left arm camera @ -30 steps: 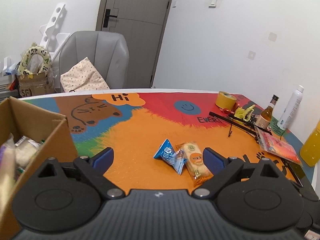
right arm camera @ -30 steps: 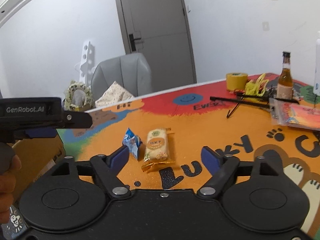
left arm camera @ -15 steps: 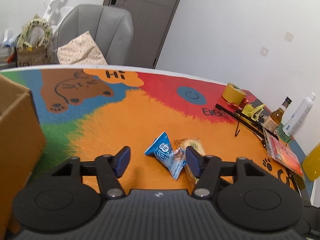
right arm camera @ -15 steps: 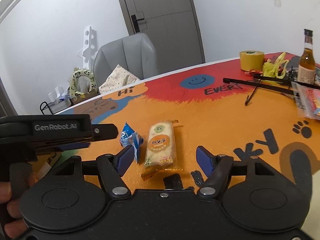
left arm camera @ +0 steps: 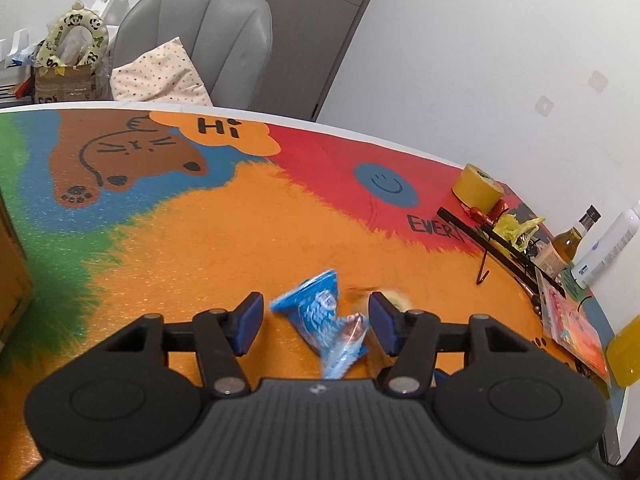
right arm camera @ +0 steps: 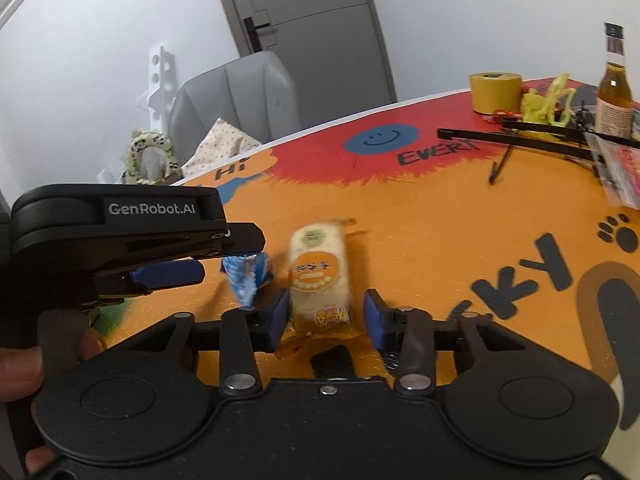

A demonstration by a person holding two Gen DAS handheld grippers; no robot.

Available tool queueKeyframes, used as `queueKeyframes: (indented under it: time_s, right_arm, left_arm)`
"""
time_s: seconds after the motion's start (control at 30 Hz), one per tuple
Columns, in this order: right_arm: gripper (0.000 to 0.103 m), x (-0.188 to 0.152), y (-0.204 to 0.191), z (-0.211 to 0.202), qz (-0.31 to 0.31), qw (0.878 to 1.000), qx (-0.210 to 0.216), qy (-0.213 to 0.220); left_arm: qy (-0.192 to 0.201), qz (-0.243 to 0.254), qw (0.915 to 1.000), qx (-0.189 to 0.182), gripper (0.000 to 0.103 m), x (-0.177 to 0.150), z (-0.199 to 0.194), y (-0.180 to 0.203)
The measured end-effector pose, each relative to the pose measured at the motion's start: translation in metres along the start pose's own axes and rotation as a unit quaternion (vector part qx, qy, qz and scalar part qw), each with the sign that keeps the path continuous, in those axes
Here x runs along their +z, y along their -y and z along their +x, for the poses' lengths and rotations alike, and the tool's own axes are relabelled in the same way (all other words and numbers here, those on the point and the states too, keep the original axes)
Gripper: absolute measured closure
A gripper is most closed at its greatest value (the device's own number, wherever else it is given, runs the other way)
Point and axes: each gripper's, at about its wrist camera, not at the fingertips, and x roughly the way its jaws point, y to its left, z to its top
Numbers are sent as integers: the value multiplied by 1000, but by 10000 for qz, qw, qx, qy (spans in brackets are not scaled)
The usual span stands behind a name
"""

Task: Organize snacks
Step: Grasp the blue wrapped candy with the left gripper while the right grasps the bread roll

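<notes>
Your right gripper [right arm camera: 325,314] sits low over the orange middle of the table [right arm camera: 420,216], its jaws just drawn in around the near end of the orange-labelled snack pack [right arm camera: 318,268]; the left pad looks to touch the wrapper, a gap shows at the right pad; your left gripper [left arm camera: 316,318], its jaws just narrowed, brackets the blue snack packet [left arm camera: 324,320] without either pad touching it; the two snacks lie side by side, the blue one to the left, well in from every edge; your hand [right arm camera: 24,364] on the left gripper's handle shows at the right wrist view's left margin; toward the far right edge of the table stand a yellow tape roll [left arm camera: 478,186], a black hanger [right arm camera: 520,140] and an amber bottle [right arm camera: 614,92]; beyond the far edge, a grey chair [left arm camera: 212,40] holds a dotted cushion [left arm camera: 164,74].
</notes>
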Motion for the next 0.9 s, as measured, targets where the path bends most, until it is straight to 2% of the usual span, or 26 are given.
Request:
queueKeyframes:
  time_s: [0.03, 0.33, 0.43, 0.53, 0.6, 0.67, 0.9]
  right_arm:
    - [72, -1, 2, -1, 28, 10000, -49, 1]
    - [72, -4, 21, -14, 354, 9990, -266, 75]
    - [72, -6, 23, -15, 357, 9990, -266, 95]
    - [72, -6, 24, -15, 365, 9990, -250, 116]
    - [70, -6, 22, -14, 335, 9990, -265, 124]
    - [65, -6, 19, -14, 289, 9992, -258, 129]
    - [52, -4, 10, -11, 146, 9994, -287, 111]
  left_arm:
    - [-6, 12, 10000, -4, 46, 0, 1, 1]
    - [78, 192, 9997, 116, 44, -2, 12, 15]
    - [-123, 239, 9996, 96, 44, -4, 21, 20]
    - [-88, 508, 9985, 171, 46, -10, 22, 25]
    - [-64, 590, 9980, 202, 51, -12, 21, 25]
    - [-67, 627, 9976, 292, 74, -13, 20, 22]
    - [-159, 576, 9981, 114, 77, -13, 11, 11]
